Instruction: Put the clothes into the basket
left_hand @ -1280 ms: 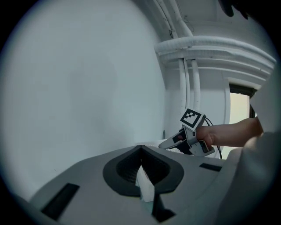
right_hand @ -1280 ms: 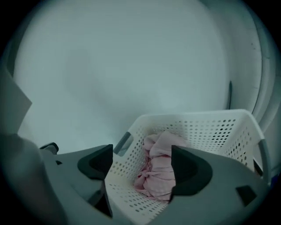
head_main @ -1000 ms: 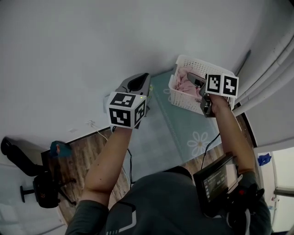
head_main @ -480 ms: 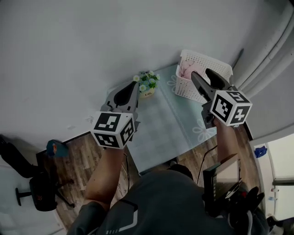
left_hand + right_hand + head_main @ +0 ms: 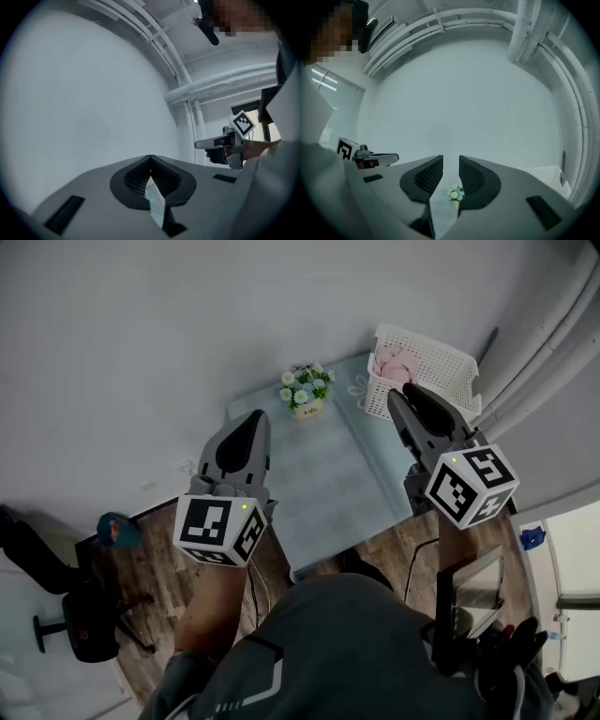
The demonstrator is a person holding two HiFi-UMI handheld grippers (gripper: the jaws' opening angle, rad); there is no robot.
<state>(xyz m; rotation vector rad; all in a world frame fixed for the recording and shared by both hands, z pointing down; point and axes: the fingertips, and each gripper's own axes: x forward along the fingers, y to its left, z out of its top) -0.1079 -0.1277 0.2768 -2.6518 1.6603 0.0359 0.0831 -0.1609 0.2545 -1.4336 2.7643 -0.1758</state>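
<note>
With the pink clothes (image 5: pixel 392 362) already lying in the white basket (image 5: pixel 442 364) at the table's (image 5: pixel 314 493) far corner, both tools hang level and empty, seemingly with nothing left to carry: the left gripper (image 5: pixel 253 418) closed tip to tip, the right gripper (image 5: pixel 405 396) just narrowed to a slim gap.

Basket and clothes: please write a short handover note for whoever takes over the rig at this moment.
Left claw: shut, empty.
Right claw: jaws have just been closing, a narrow gap remains, nothing between them.
Things: pink clothes lie inside the white basket at the table's far right corner; a small flower pot stands beside it.
Done: no clothes visible outside the basket.
Left: apparently nothing.
</note>
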